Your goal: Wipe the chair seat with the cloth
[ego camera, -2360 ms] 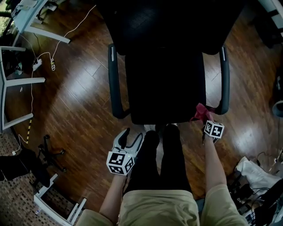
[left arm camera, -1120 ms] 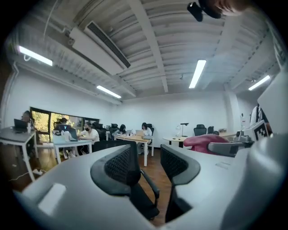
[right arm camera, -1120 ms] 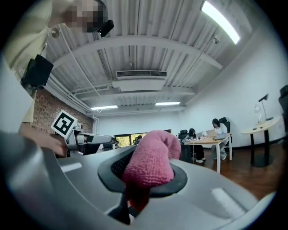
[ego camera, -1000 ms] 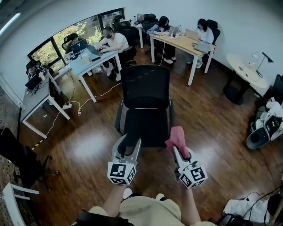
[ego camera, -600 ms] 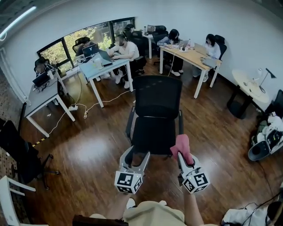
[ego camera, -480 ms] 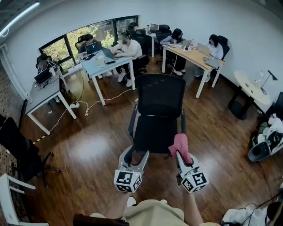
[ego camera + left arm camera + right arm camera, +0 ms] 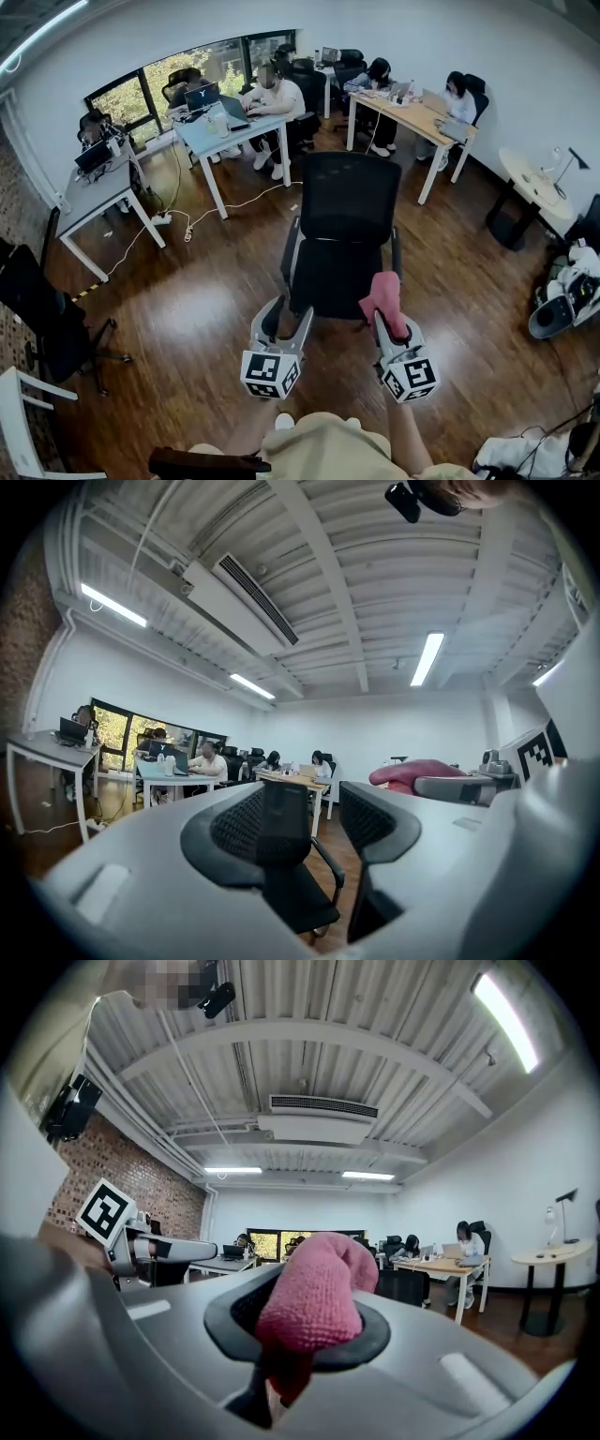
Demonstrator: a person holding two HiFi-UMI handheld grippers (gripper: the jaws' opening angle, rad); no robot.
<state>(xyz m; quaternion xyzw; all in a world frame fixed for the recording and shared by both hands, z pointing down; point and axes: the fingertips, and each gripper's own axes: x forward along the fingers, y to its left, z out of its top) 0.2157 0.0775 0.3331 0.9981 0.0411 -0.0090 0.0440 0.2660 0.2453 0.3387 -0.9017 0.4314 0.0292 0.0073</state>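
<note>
The black office chair (image 7: pixel 343 272) stands on the wood floor just beyond both grippers, its seat facing me. My right gripper (image 7: pixel 386 317) is shut on the pink cloth (image 7: pixel 383 292), which bunches up over its jaws in front of the seat's right front corner. In the right gripper view the cloth (image 7: pixel 314 1299) fills the gap of the right gripper (image 7: pixel 298 1340). My left gripper (image 7: pixel 288 317) is held open and empty before the seat's left front. In the left gripper view, the chair (image 7: pixel 284 855) shows past the open left gripper (image 7: pixel 314 834), with the cloth (image 7: pixel 417 772) off to the right.
Desks (image 7: pixel 227 131) with seated people line the back of the room, and a wooden table (image 7: pixel 417 117) stands behind the chair. A round table with a lamp (image 7: pixel 536 183) is at the right, bags (image 7: pixel 562 291) below it. A dark chair (image 7: pixel 42 323) stands at the left.
The head view has lifted from a steep look onto the seat to a look across the room. Both grippers now sit in front of the chair, the right still shut on the cloth.
</note>
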